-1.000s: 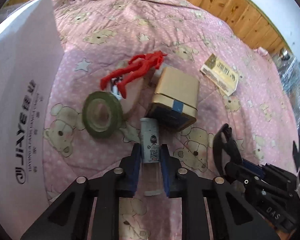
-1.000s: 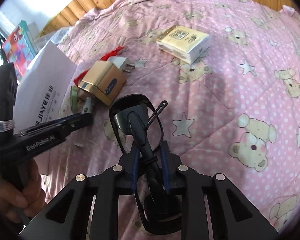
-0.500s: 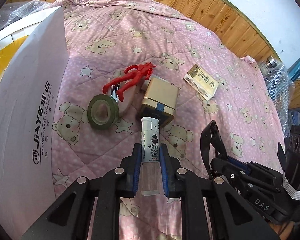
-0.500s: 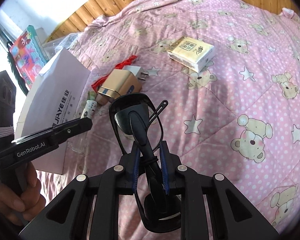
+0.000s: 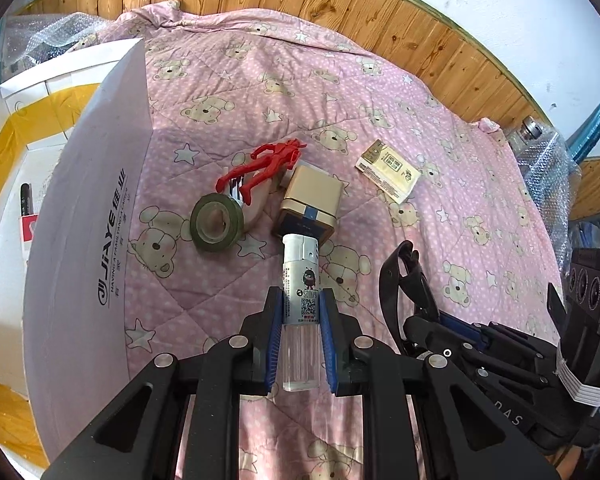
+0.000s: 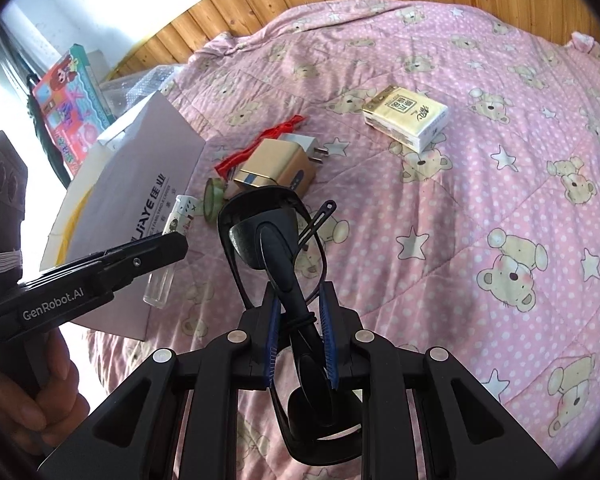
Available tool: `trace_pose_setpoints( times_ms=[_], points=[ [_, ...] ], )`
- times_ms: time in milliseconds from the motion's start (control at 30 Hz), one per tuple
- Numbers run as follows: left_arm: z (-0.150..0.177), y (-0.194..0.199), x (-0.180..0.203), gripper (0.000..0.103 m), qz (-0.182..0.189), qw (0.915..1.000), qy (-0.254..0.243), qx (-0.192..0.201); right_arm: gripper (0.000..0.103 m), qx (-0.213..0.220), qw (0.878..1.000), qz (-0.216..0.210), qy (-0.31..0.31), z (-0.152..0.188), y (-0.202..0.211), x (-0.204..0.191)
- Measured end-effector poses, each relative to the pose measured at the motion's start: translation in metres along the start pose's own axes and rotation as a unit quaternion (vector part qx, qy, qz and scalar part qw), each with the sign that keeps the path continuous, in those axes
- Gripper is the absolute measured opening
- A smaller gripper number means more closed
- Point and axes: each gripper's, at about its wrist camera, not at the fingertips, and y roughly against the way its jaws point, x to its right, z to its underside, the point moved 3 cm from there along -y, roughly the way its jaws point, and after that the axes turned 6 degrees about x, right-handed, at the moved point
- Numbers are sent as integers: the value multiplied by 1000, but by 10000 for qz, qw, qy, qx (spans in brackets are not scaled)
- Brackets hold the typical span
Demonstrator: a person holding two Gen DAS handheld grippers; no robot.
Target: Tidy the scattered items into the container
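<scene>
left gripper (image 5: 300, 320) jaws clamped on white-capped clear spray bottle (image 5: 301, 276), long axis straight ahead | white cardboard box (image 5: 88, 216) lies to its left, nearer this hand | right gripper (image 6: 300, 320) jaws clenched on black folded glasses (image 6: 276, 252) over the bed

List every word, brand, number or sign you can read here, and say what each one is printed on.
"JiAYE", with Chinese characters beside it and a smaller line too fine to read: white box.
"GenRobot.AI": left hand-held gripper.
"DAS": right hand-held gripper.
QR code and small print, unreadable: lighter.
Chinese characters, too blurred to read: tissue pack.
</scene>
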Motion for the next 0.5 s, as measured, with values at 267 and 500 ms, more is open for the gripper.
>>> trace_pose_setpoints(
  times_ms=[267, 500],
  points=[
    [4, 25, 2, 19, 57, 9998, -40, 192, 20, 81, 9999, -46, 82, 5, 13, -14],
    [8, 43, 2, 19, 113, 9994, -26, 318, 20, 139, 9997, -94, 166, 10, 23, -26]
  ],
)
